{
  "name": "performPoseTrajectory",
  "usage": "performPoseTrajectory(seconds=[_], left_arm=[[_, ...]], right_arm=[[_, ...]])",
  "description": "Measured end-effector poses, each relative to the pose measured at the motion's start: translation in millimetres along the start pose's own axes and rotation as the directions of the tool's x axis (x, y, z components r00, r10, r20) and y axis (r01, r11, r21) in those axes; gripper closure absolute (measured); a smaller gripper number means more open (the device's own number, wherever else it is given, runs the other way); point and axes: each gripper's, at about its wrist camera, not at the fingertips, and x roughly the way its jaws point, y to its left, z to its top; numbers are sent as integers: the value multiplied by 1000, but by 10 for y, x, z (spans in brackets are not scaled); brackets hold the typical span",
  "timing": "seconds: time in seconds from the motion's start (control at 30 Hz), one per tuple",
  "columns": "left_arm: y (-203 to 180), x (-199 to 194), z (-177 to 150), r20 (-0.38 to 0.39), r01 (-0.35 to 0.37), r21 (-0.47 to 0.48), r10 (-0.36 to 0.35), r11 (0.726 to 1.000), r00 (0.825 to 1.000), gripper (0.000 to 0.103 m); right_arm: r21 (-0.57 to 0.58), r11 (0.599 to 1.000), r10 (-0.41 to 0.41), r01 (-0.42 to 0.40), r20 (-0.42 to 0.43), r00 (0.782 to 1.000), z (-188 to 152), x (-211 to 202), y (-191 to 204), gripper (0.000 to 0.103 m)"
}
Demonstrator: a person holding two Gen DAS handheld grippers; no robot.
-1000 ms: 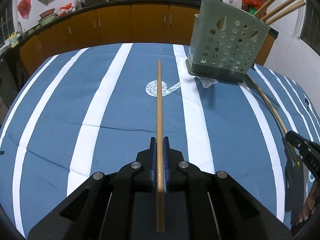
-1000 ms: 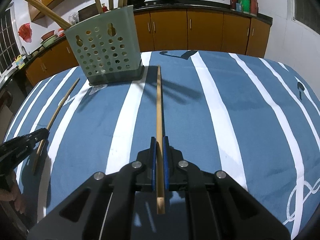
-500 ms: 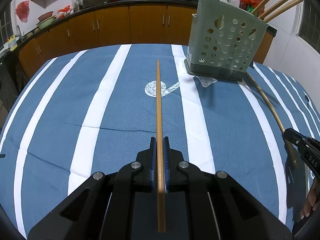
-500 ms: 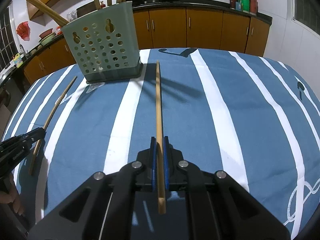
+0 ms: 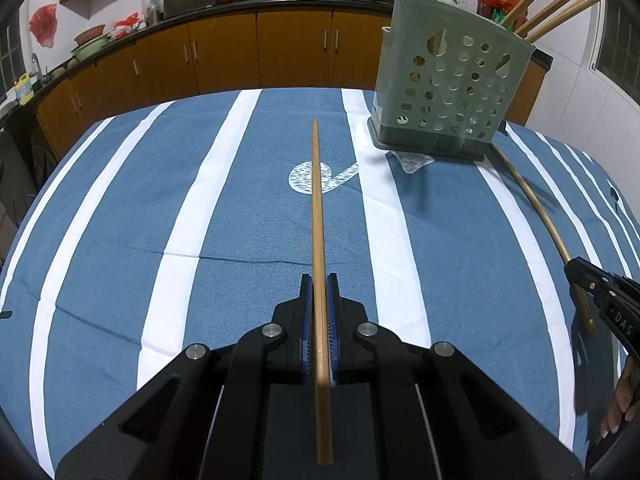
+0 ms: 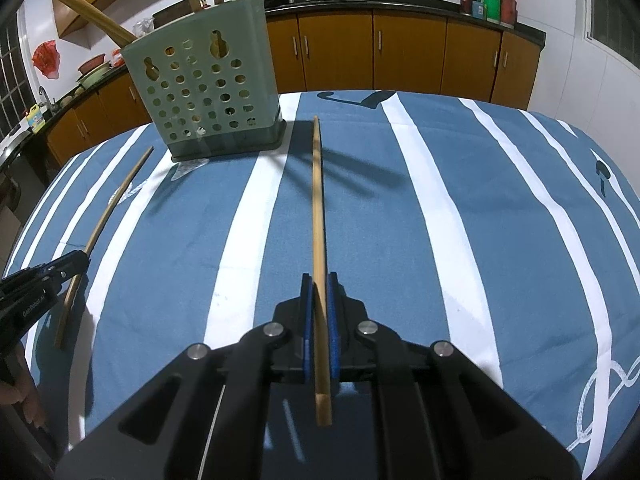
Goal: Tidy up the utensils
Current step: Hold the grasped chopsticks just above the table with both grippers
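Observation:
My left gripper (image 5: 319, 280) is shut on a wooden chopstick (image 5: 316, 200) that points straight ahead above the tablecloth. My right gripper (image 6: 319, 280) is shut on a second chopstick (image 6: 318, 200), its tip near the holder's base. A pale green perforated utensil holder (image 5: 448, 88) stands at the far side of the table with several chopsticks upright in it; the right wrist view has the holder (image 6: 208, 96) at upper left. Each wrist view catches the other gripper at its edge, the right gripper (image 5: 576, 270) and the left gripper (image 6: 78, 260), each with its chopstick.
A blue tablecloth with white stripes (image 5: 200, 208) covers the round table. Behind it run orange kitchen cabinets (image 5: 224, 52) under a dark counter with woks and bowls. A person's fingers (image 5: 618, 404) show at the lower right edge.

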Motion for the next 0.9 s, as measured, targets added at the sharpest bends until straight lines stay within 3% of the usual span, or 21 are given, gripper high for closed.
performPoseTrajectory(seconds=[0.9], left_arm=[[29,-15,-26,7,-13,17,13,1000,1000,95]], right_arm=[[-1,1000,-1,1,3,1000,-14,-6,-4,94]])
